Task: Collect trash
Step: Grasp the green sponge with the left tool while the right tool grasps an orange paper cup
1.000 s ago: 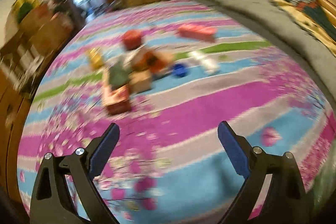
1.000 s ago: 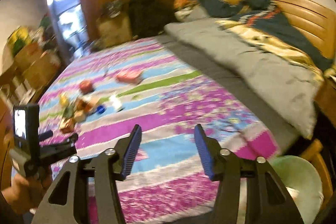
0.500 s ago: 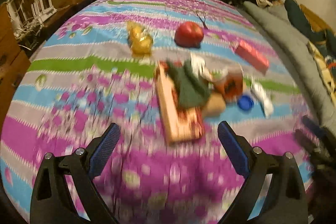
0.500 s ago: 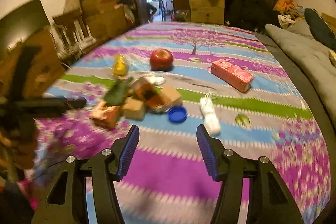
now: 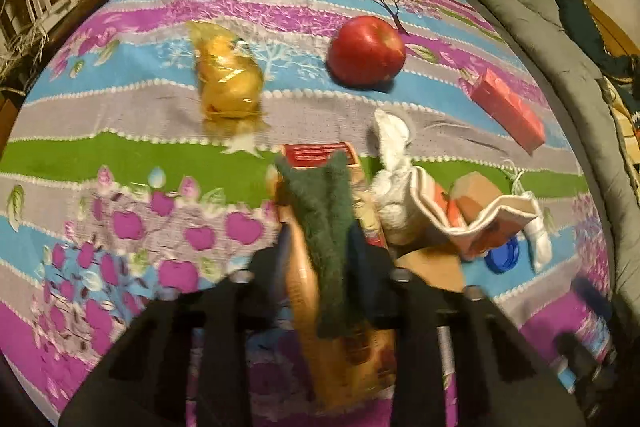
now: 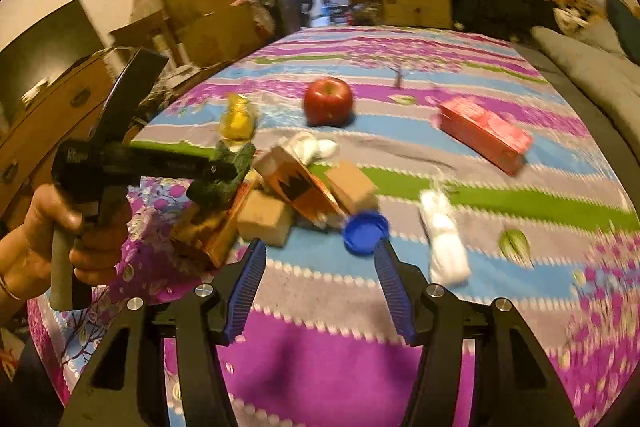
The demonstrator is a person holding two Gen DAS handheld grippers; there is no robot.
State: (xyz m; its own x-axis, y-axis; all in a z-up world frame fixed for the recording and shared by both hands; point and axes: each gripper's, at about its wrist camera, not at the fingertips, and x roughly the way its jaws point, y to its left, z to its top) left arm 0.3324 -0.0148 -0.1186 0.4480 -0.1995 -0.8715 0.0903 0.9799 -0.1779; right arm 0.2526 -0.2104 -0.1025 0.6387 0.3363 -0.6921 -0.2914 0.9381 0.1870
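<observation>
- I'm seeing a fuzzy, matt green scouring pad (image 5: 326, 227).
- The apple (image 5: 366, 51) is shining glossy red.
- The bedsheet (image 5: 120, 151) is looking like printed woven cloth.

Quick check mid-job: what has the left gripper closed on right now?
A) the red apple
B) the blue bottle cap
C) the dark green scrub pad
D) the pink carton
C. In the left wrist view the left gripper has just closed on the green scrub pad; the apple, blue cap and pink carton lie apart on the bedspread.
</observation>
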